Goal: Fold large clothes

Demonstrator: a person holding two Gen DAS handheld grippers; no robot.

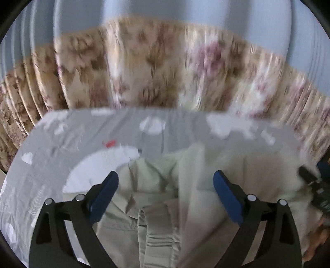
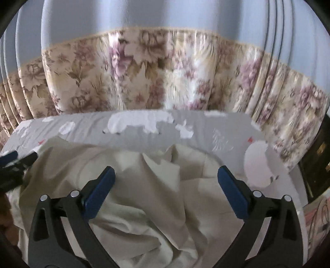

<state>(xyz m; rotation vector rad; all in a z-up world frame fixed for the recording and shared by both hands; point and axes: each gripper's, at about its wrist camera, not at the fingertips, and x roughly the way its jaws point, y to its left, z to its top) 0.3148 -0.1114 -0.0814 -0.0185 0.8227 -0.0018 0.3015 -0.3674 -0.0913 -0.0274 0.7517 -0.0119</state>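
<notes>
A cream, crumpled garment (image 1: 156, 206) lies bunched on a grey bed sheet with white shapes (image 1: 51, 144); a ribbed band of it shows near the bottom of the left wrist view. My left gripper (image 1: 166, 179) is open and empty just above the garment. The same garment (image 2: 148, 195) fills the lower half of the right wrist view, in loose folds. My right gripper (image 2: 166, 175) is open and empty above it. The right gripper's tip shows at the right edge of the left view (image 1: 309, 177); the left gripper's tip shows at the left edge of the right view (image 2: 18, 158).
A floral pleated curtain (image 2: 165, 76) hangs behind the bed, with a pale blue wall (image 2: 165, 14) above it. The bed sheet (image 2: 206, 132) ends at the curtain. A dark piece of furniture (image 2: 317, 160) stands at the far right.
</notes>
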